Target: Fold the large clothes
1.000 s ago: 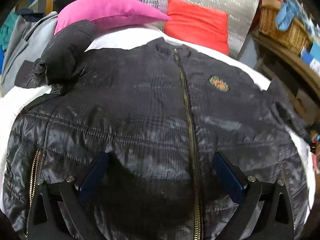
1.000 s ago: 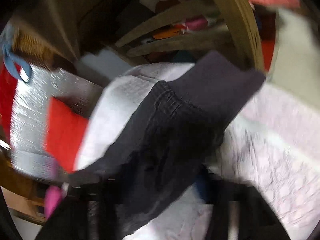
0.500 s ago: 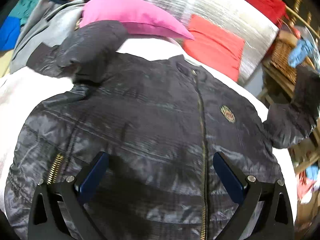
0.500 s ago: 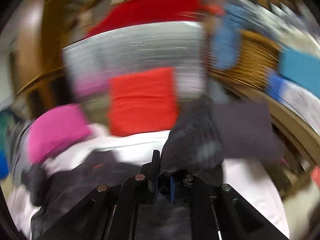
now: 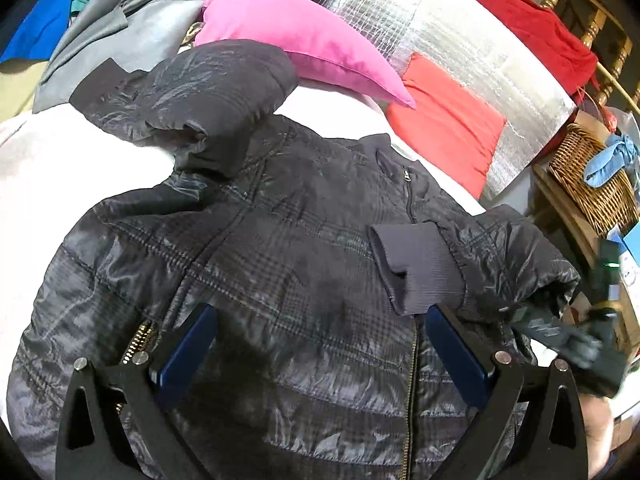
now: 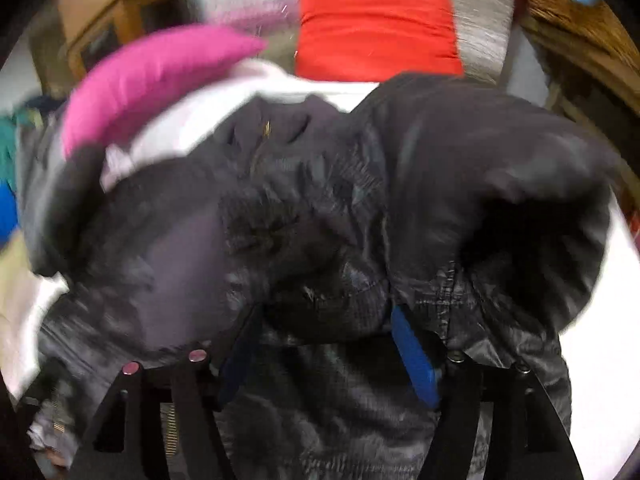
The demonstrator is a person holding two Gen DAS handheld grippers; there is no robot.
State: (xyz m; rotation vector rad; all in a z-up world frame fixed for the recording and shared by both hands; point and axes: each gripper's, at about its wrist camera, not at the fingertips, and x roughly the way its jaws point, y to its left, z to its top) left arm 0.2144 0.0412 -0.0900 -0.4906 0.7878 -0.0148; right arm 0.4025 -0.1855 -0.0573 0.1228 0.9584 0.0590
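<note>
A black quilted jacket [image 5: 280, 264] lies front up on a white bed [image 5: 48, 168], zipper [image 5: 412, 368] closed. Its right sleeve is folded across the chest, with the knit cuff [image 5: 416, 268] near the zipper. Its left sleeve [image 5: 200, 88] lies bunched toward the pink pillow. My left gripper [image 5: 316, 352] is open and empty, hovering over the lower chest. My right gripper [image 6: 320, 344] is open just above the folded sleeve [image 6: 460, 184], its blue pads [image 6: 412, 352] apart; this view is blurred.
A pink pillow [image 5: 304, 36] and a red cushion [image 5: 448, 120] lie at the head of the bed against a silver foil sheet [image 5: 472, 40]. A wicker basket [image 5: 592, 184] stands on a wooden shelf at right. Grey and blue clothes [image 5: 104, 20] pile at far left.
My right gripper carried the right sleeve over onto the chest and opened, letting it go. My left gripper stayed open and shifted slightly over the jacket.
</note>
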